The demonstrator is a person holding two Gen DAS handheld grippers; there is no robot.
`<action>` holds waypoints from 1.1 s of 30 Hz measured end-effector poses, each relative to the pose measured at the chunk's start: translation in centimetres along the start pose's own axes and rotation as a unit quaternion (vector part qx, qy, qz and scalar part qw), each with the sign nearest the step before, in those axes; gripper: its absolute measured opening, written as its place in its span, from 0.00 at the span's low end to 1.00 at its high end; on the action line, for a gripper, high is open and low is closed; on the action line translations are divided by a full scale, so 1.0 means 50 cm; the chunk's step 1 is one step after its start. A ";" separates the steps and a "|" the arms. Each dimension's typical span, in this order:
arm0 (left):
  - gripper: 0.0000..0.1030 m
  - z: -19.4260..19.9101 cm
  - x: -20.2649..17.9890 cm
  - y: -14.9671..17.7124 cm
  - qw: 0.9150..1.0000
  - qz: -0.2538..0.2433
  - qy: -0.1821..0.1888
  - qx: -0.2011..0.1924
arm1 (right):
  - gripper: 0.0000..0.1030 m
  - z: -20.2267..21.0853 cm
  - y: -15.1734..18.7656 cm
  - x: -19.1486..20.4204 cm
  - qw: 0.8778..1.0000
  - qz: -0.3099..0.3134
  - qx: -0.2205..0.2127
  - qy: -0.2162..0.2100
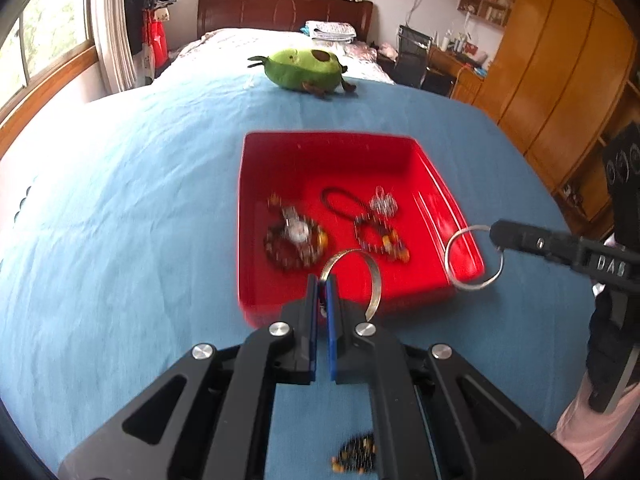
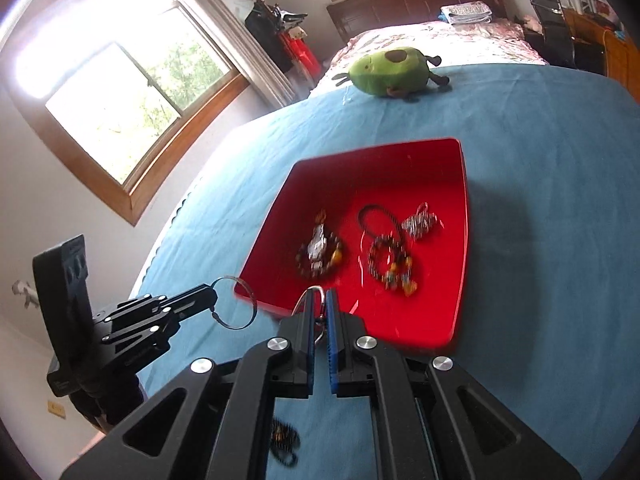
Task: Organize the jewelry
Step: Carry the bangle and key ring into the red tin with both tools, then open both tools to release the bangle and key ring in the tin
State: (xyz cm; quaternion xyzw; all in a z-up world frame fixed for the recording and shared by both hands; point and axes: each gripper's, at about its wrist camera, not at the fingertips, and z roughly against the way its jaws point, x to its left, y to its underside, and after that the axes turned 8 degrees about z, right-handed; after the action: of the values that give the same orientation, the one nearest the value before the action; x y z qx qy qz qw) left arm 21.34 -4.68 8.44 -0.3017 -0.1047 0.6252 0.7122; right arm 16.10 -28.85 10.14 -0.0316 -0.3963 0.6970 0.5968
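Item: red tray (image 1: 432, 184) on the blue bedspread (image 1: 120, 220), already holding a watch on a bead bracelet (image 1: 294, 240), a second bead bracelet (image 1: 380, 240), a black cord (image 1: 340, 200) and a silver chain piece (image 1: 384, 204); blur kept us from telling these pieces apart with certainty.

Item: left gripper (image 1: 322, 280), jaws drawn narrow onto a flat silver bangle (image 1: 370, 276); the bangle hung over the tray's near edge.

Item: right gripper (image 2: 319, 300), jaws likewise narrow onto a thin silver ring (image 1: 474, 258); the ring hung over the tray's near right corner.

Step, as we judged it: carrying two bangles to the tray, both at its rim and neither set down; the next move called for bringing each piece over bare tray floor, lowering it, then parting the jaws, keeping clear of the pieces already laid there.

Hidden or unclear: in the right wrist view the ring was mostly screened by the fingers; a loose bead bracelet (image 1: 356, 456) lay on the bedspread below the left gripper, partly covered by its frame, blurred; we took it to be not yet sorted; the plush avocado (image 1: 304, 68) lay well beyond the tray.
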 end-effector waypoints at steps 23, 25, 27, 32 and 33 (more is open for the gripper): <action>0.04 -0.251 0.022 -0.100 0.998 0.023 -0.015 0.050 | 0.08 -0.202 -0.048 -0.099 0.998 -0.019 0.041 0.033; 0.05 -0.254 0.022 -0.097 0.998 0.019 -0.023 0.047 | 0.12 -0.201 -0.046 -0.094 0.998 -0.014 0.042 0.037; 0.05 -0.253 0.021 -0.097 0.999 0.015 -0.028 0.044 | 0.12 -0.201 -0.044 -0.091 0.998 -0.009 0.043 0.041; 0.10 -0.234 0.022 -0.090 0.999 0.016 -0.029 0.034 | 0.12 -0.190 -0.040 -0.091 0.998 -0.012 0.041 0.049; 0.15 -0.230 0.023 -0.087 0.999 0.016 -0.031 0.032 | 0.12 -0.188 -0.040 -0.091 0.998 -0.012 0.040 0.051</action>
State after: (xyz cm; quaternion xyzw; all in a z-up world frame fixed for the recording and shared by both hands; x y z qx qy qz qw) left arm 31.23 -7.15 1.49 -0.2611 -0.1018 0.6485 0.7077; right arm 23.84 -27.97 2.94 -0.0381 -0.3372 0.7024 0.6257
